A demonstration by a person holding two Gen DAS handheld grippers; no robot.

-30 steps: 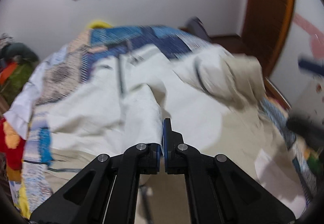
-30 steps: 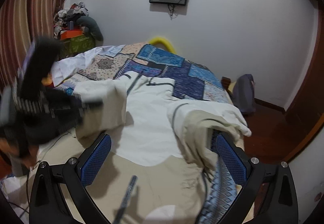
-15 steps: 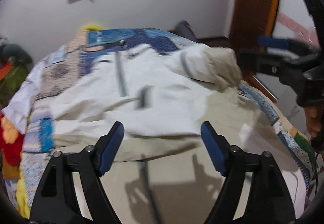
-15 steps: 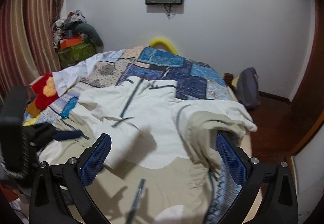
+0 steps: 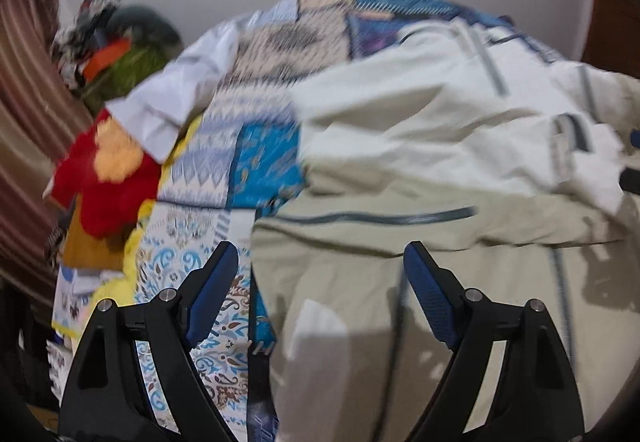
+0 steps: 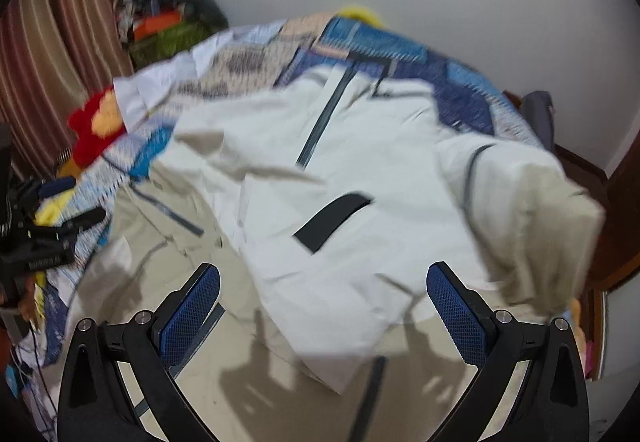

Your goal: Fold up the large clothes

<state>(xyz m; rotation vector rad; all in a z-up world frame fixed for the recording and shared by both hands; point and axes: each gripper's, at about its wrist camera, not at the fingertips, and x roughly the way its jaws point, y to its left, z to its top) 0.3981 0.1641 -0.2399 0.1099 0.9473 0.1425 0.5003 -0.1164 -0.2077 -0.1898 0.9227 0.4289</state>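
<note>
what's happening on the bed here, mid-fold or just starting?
Mid-fold. A person with two handheld grippers is working on a large cream and beige zip-up jacket spread on a patchwork blue bedspread. One side already lies folded over the body. The left gripper has its jaws opening with no cloth pinched, hovering over the jacket's beige lower edge. The right gripper is open too, above the folded white panel. Neither holds fabric now.

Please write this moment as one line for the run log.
task: fold large clothes | left tongs: opening, nothing between | right tongs: open, empty | jacket: partly folded on patchwork bedspread
</note>
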